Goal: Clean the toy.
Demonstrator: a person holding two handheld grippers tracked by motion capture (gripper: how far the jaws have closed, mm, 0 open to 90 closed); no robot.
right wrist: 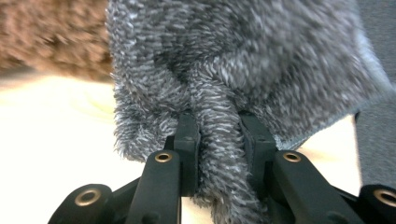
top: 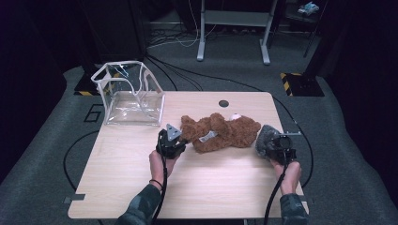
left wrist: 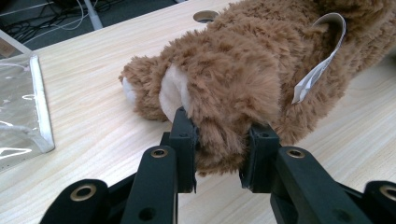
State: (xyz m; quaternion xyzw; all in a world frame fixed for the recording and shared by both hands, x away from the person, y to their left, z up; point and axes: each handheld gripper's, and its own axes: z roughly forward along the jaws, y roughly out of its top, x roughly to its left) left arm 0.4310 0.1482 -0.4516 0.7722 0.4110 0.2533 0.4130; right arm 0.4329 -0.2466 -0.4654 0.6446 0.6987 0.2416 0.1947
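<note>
The worktop [top: 141, 187] carries a clear bag [top: 129, 93] at its far left corner. The brown teddy bear [top: 220, 132] lies mid-worktop; the left gripper [top: 174, 140] pinches one foot, its face hard to make out. At the right edge, the right gripper [top: 274, 146] clamps a fold of grey fleece cloth [top: 265, 139], partly hidden behind it.

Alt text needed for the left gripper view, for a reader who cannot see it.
The left gripper has its two black fingers clamped on a foot of a brown teddy bear lying on the wooden table. A clear plastic bag sits at the left edge.
</note>
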